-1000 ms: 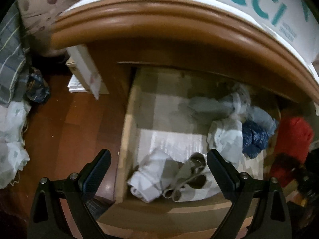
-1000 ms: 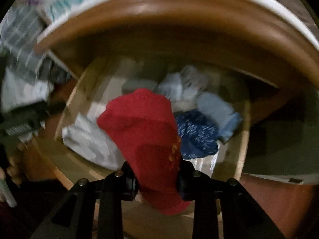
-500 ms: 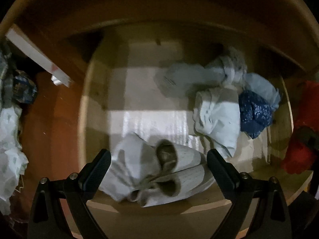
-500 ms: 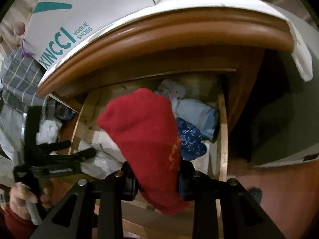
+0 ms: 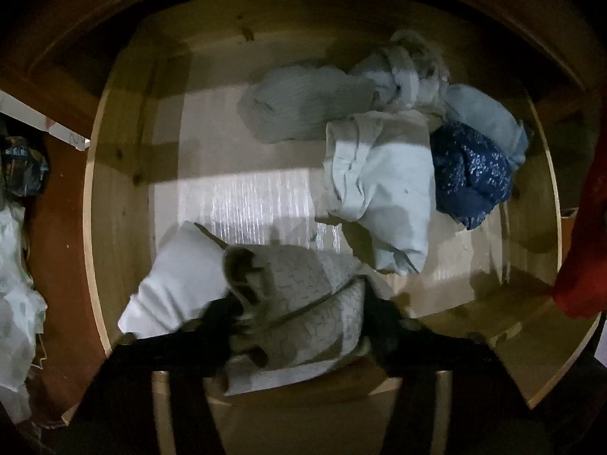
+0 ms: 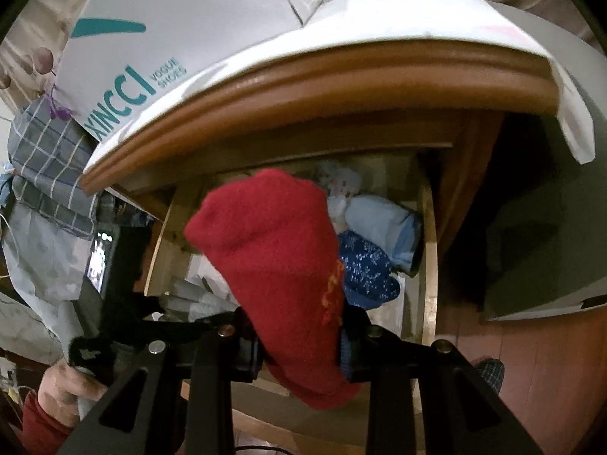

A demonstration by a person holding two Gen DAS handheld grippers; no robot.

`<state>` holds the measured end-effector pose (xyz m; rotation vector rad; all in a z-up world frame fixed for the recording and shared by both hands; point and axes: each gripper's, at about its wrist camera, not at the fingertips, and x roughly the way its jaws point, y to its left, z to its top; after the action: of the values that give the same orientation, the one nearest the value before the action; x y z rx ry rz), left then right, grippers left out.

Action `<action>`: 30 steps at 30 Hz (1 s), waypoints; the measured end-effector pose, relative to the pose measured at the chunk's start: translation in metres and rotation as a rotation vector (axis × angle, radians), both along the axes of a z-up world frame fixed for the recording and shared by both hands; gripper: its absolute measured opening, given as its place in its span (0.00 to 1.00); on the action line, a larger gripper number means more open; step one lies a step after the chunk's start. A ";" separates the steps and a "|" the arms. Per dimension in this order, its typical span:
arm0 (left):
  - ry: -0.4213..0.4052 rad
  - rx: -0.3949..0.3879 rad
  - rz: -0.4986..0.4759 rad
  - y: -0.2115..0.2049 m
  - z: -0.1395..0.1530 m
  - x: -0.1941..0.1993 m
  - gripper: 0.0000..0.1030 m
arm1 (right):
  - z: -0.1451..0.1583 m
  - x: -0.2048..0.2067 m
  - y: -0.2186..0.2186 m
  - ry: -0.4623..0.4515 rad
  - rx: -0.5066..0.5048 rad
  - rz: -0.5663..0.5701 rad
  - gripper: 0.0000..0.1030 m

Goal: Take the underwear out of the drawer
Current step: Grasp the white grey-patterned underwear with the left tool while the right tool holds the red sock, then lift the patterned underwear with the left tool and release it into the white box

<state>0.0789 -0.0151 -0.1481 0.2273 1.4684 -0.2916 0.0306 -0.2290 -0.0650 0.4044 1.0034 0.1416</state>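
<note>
The open wooden drawer (image 5: 114, 197) holds several folded garments. My left gripper (image 5: 299, 311) is down in its front part, its fingers closing around a rolled white patterned garment (image 5: 299, 295); the grip looks tight but is blurred. A pale blue garment (image 5: 379, 185) and a dark blue patterned one (image 5: 470, 174) lie to the right. My right gripper (image 6: 299, 337) is shut on a red garment (image 6: 277, 258) and holds it up in front of the drawer (image 6: 428, 250). The red garment also shows at the right edge of the left wrist view (image 5: 584, 242).
The cabinet top's wooden edge (image 6: 303, 87) overhangs the drawer and carries a white XINCCI box (image 6: 159, 38). Checked cloth (image 6: 45, 159) hangs at the left. The brown floor (image 6: 531, 349) is at the right. More grey and light garments (image 5: 303, 102) lie at the drawer's back.
My left gripper has dropped into the drawer and closed its fingers in on the white patterned garment. My right gripper has lifted back with the red garment.
</note>
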 end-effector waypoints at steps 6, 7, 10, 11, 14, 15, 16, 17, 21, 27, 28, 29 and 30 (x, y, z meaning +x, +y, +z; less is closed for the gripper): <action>-0.021 -0.011 0.008 0.002 0.003 -0.001 0.21 | -0.002 0.000 0.001 0.009 -0.002 0.004 0.29; -0.023 -0.018 0.015 0.003 0.005 -0.002 0.21 | -0.002 0.000 0.001 0.008 -0.008 0.009 0.29; -0.044 -0.040 0.025 0.007 0.012 -0.005 0.20 | -0.004 0.002 0.001 0.018 -0.017 0.001 0.29; -0.054 -0.048 0.024 0.008 0.016 -0.006 0.19 | -0.005 0.002 0.001 0.020 -0.019 -0.002 0.29; -0.093 -0.066 0.026 0.012 0.029 -0.013 0.19 | -0.007 0.003 0.003 0.023 -0.042 -0.002 0.29; -0.111 -0.071 0.026 0.013 0.037 -0.012 0.19 | -0.007 0.003 0.004 0.023 -0.045 -0.001 0.29; -0.129 -0.075 0.026 0.014 0.042 -0.014 0.19 | -0.008 0.003 0.006 0.024 -0.051 0.003 0.29; -0.142 -0.076 0.021 0.014 0.047 -0.015 0.19 | -0.008 0.003 0.007 0.025 -0.055 0.006 0.29; -0.195 -0.082 0.016 0.016 0.066 -0.019 0.19 | -0.011 0.004 0.007 0.034 -0.064 0.002 0.29; -0.267 -0.118 0.023 0.031 0.103 -0.031 0.19 | -0.018 0.005 0.004 0.049 -0.089 -0.023 0.29; -0.273 -0.125 0.022 0.032 0.107 -0.032 0.19 | -0.020 0.006 0.003 0.056 -0.088 -0.028 0.29; -0.285 -0.137 0.025 0.034 0.112 -0.035 0.19 | -0.022 0.006 0.003 0.062 -0.087 -0.029 0.28; -0.290 -0.146 0.028 0.035 0.116 -0.036 0.19 | -0.023 0.007 0.004 0.069 -0.088 -0.030 0.29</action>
<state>0.0429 0.0195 -0.0321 0.1247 1.1580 -0.3272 0.0373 -0.2254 -0.0883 0.3452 1.0670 0.0569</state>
